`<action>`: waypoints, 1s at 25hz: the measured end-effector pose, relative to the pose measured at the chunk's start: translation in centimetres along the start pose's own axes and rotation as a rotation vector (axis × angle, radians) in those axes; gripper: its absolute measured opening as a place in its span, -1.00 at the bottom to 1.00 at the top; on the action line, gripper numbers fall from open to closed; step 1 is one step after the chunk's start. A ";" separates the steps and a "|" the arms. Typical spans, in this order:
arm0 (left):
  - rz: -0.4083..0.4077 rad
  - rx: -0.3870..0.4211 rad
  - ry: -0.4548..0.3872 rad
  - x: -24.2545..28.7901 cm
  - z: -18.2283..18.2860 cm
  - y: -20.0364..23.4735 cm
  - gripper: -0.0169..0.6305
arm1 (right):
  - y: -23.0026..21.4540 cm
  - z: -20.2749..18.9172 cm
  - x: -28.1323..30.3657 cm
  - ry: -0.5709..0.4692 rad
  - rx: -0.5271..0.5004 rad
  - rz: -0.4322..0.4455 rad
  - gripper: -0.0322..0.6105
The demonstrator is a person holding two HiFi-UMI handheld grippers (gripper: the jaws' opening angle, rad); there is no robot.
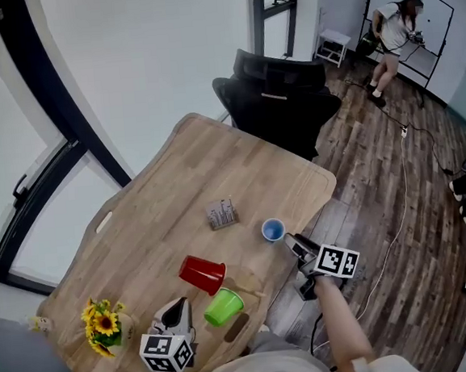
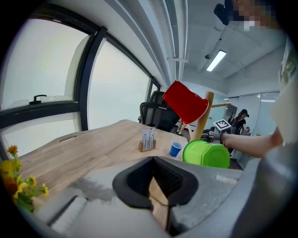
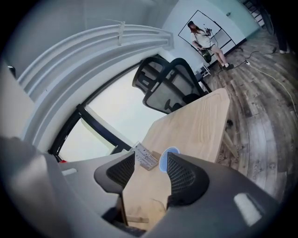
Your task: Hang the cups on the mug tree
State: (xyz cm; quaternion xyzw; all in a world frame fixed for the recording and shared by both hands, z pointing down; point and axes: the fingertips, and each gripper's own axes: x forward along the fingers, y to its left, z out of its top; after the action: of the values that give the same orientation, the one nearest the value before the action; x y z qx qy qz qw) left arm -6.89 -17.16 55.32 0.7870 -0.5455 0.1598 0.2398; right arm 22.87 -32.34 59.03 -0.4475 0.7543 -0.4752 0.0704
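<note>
A wooden mug tree (image 2: 203, 122) stands near the table's front edge, its base (image 1: 236, 327) showing in the head view. A red cup (image 1: 202, 274) (image 2: 185, 101) and a green cup (image 1: 223, 306) (image 2: 206, 154) hang on its pegs. A small blue cup (image 1: 273, 230) (image 3: 170, 154) stands upright on the table near the right edge. My right gripper (image 1: 291, 242) (image 3: 151, 169) is open and empty, just right of the blue cup, which shows beyond its jaws. My left gripper (image 1: 177, 310) (image 2: 153, 160) is shut on nothing, just left of the tree.
A small card holder (image 1: 221, 214) (image 2: 148, 139) stands mid-table. Sunflowers (image 1: 103, 320) sit at the front left corner. A black office chair (image 1: 278, 96) is at the far end of the table (image 1: 175, 178). A person (image 1: 390, 34) stands far back on the wooden floor.
</note>
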 end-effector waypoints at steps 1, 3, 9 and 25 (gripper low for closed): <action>0.005 -0.003 0.001 0.1 0.0 0.1 -0.94 | -0.7 0.1 0.3 0.003 0.006 -0.023 -0.26; 0.016 -0.010 0.005 0.3 -0.1 0.2 -0.94 | -2.0 0.2 0.9 0.013 0.020 -0.063 -0.26; 0.051 -0.030 0.013 0.9 -0.4 0.6 -0.94 | -4.8 0.5 2.6 0.059 0.047 -0.146 -0.25; 0.111 -0.055 0.008 0.3 -1.3 0.8 -0.94 | -8.1 -1.7 5.4 0.195 0.044 -0.239 -0.47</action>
State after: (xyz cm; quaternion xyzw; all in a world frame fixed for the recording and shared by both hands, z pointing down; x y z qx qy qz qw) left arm -7.49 -16.93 56.69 0.7481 -0.5914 0.1610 0.2543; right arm 23.68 -36.44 67.97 -0.4840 0.6883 -0.5380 -0.0503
